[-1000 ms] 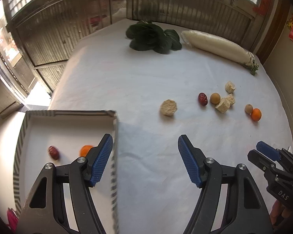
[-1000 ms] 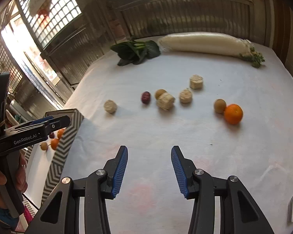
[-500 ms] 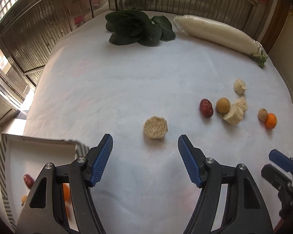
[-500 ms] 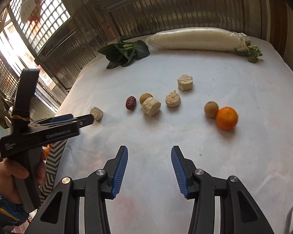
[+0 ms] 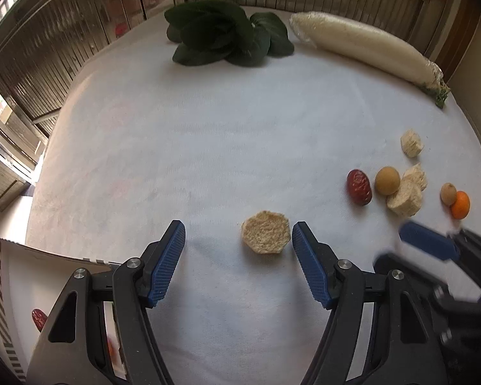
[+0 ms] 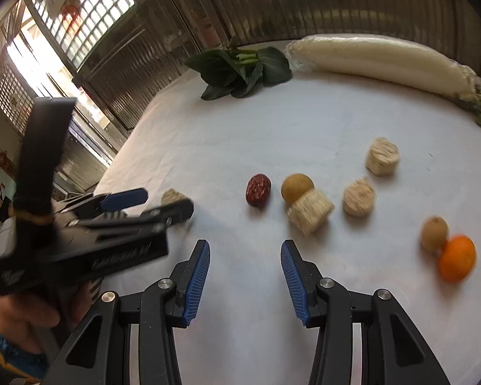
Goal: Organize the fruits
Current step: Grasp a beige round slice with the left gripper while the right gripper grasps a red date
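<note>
My left gripper (image 5: 239, 234) is open and empty, its jaws on either side of a tan round cake piece (image 5: 265, 231) on the white cloth. To the right lie a red date (image 5: 358, 187), a yellow-brown round fruit (image 5: 387, 180), a second small brown fruit (image 5: 448, 193) and a small orange (image 5: 460, 204). My right gripper (image 6: 245, 256) is open and empty, short of the red date (image 6: 258, 190), the round fruit (image 6: 295, 186) and the orange (image 6: 457, 257). The left gripper (image 6: 150, 203) shows at the left of the right wrist view.
A striped-rim white tray (image 5: 3, 276) at the lower left holds a red date (image 5: 39, 318). Leafy greens (image 5: 227, 37) and a wrapped white radish (image 5: 362, 48) lie at the far edge. Several tan cake pieces (image 6: 358, 197) sit among the fruits.
My left gripper has moved away from the tray, forward and right, to straddle the tan cake piece. My right gripper has moved closer to the fruits.
</note>
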Available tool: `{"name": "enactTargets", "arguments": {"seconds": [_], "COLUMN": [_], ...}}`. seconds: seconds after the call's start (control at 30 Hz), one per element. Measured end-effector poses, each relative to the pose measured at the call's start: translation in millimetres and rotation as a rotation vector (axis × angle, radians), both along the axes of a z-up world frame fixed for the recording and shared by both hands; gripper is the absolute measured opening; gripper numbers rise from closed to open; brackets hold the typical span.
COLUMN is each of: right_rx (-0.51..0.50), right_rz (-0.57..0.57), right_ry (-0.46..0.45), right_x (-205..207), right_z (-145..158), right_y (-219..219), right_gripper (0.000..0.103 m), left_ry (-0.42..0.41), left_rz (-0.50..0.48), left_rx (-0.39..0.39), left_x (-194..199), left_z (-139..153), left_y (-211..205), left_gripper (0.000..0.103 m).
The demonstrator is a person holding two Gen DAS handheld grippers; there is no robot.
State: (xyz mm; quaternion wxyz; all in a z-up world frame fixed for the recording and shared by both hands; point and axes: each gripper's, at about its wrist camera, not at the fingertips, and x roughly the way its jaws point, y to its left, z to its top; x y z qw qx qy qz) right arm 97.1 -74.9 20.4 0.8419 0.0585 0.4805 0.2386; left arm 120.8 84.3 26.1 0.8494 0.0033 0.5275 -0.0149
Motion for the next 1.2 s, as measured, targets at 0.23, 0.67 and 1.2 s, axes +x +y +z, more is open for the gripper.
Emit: {"name": "enactTargets", "arguments": {"seconds": [0.23, 0.67, 1.2], "right_rx": [-0.023, -0.09, -0.062], "right_rz": [-0.023, -0.027, -0.038], "right_ry": [-0.012, -0.019, -0.036], "right_x": [26, 28, -49], "right_z": [-4, -2, 28], "right_y": [4, 4, -2], "right_gripper": [0.045, 0.017, 0.017], "left_ry": [0.008, -0.023, -0.068], "left_rz": [0.006, -0.027, 0.0], "left_rx": [0.007, -0.019, -0.033], "left_x": [5, -1, -62], "left_z": [-7, -2, 41], "left_y": [2, 1, 16], "left_gripper": [0.07, 0.028, 0.028]}}
